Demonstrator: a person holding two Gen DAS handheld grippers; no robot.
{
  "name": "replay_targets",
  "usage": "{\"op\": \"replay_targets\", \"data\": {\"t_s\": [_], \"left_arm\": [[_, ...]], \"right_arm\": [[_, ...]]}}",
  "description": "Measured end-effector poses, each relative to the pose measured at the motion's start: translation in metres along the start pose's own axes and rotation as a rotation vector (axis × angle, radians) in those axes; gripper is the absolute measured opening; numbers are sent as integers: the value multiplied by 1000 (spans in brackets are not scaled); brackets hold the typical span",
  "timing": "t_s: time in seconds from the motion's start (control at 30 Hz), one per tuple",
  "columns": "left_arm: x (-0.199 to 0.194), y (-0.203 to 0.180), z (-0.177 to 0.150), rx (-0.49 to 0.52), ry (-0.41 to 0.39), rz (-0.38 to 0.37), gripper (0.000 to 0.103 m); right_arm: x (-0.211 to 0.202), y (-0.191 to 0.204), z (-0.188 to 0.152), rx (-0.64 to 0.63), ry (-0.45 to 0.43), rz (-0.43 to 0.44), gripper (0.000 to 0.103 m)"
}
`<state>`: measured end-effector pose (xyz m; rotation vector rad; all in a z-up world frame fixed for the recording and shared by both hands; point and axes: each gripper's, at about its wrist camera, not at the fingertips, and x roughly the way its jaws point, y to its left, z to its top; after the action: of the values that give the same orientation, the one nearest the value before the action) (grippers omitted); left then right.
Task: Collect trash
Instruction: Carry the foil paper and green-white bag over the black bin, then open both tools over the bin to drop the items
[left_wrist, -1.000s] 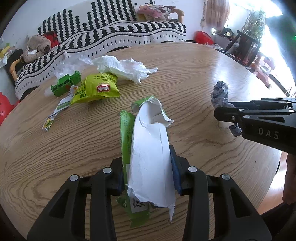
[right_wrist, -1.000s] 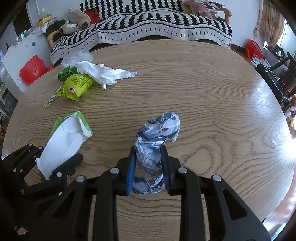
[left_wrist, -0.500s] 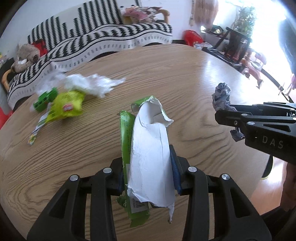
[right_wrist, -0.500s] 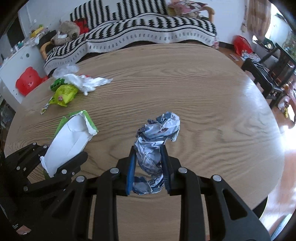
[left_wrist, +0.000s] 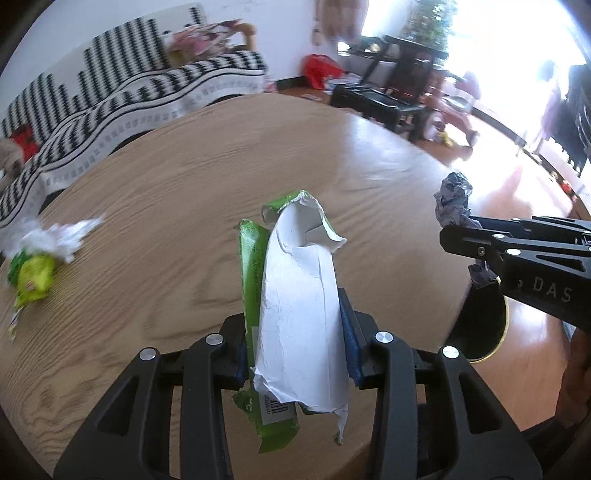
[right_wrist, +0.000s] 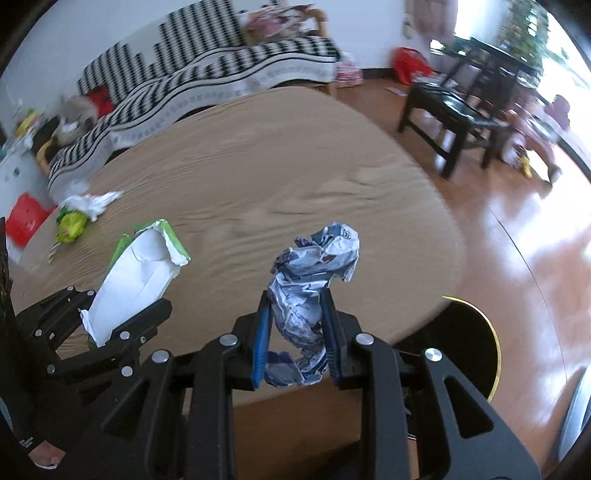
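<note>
We see bright daylight from the window (left_wrist: 491, 44) at upper right, blown out white. Glare streaks the wooden floor (right_wrist: 524, 236) and table (left_wrist: 369, 155). Background motion-blurred; fisheye bends the edges, corners black. Near grippers sharp.

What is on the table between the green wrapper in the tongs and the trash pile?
Nothing: bare table lies between the green wrapper and the trash pile, as the right view shows.

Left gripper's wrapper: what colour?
Green outside, white inside; clearest in the left wrist view.
</note>
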<state>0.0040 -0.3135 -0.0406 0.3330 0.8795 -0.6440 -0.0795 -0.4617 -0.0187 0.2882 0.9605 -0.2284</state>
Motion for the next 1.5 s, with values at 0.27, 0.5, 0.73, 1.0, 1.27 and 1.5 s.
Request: {"op": "replay_targets", "data": {"t_s": [0.27,0.5,0.73,1.0,1.27,1.5], "left_arm": [[15,-82,12,94,5,-79,39],[32,-138,17,156,26,-137,39],[39,-179,19,202,19,-180,39],[55,-203,15,233,58,-218,39],[63,-208,19,239,68,-229,39],[65,-211,19,238,75,-231,39]], "right_arm": [[-23,-89,-29,123,-10,-51,26],[-34,-145,-55,210,-7,-87,26],[-41,-175,-75,262,-2,-109,26],[-46,-200,-86,305,1,-119,26],[-45,-204,-84,309,1,-118,26],[-44,-208,-84,319,1,-117,26]]}}
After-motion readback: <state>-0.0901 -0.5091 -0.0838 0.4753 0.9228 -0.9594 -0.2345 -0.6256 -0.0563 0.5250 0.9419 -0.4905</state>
